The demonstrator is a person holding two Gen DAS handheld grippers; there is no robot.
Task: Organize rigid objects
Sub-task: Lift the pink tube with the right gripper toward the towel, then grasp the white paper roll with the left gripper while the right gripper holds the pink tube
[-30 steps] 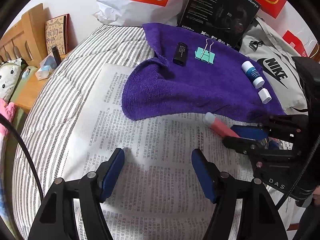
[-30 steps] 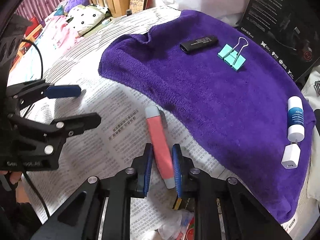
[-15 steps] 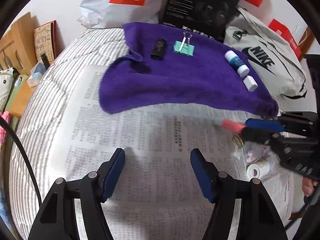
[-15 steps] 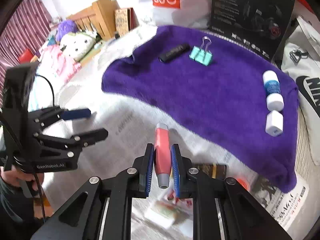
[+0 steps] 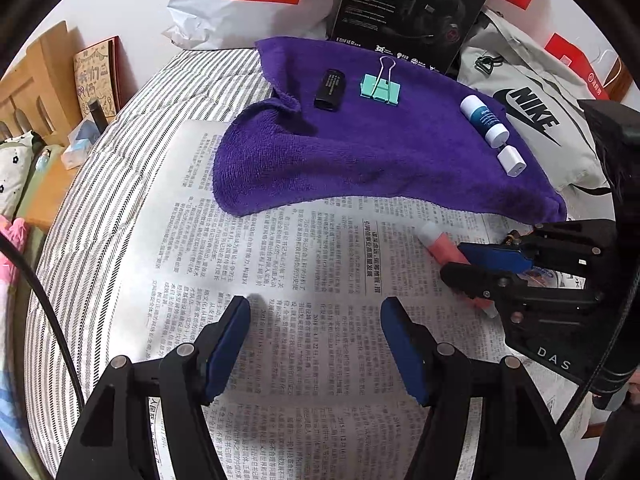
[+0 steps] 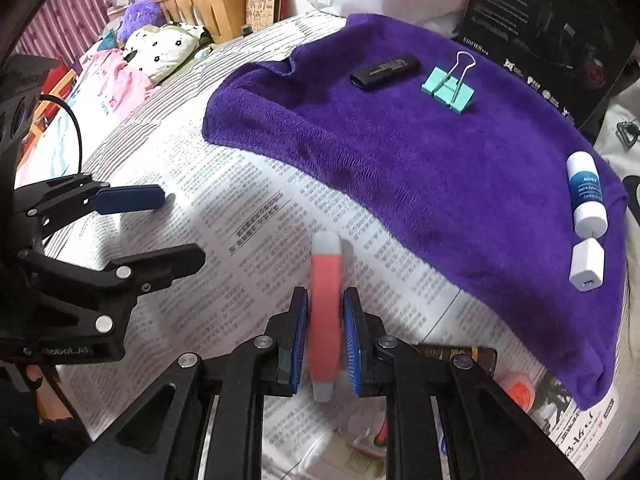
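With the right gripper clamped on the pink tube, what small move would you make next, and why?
Probably carry the pink tube forward onto the purple towel: the right gripper holds it over the newspaper, while the other sorted items lie on the towel.

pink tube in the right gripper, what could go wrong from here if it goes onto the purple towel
1. The right gripper pinches the pink tube near its rear half, so the long front end could tilt or slip.
2. The towel is rumpled soft cloth; a round tube may roll after release.
3. The white bottle and white plug lie close together at the towel's right end; setting down there could knock them.
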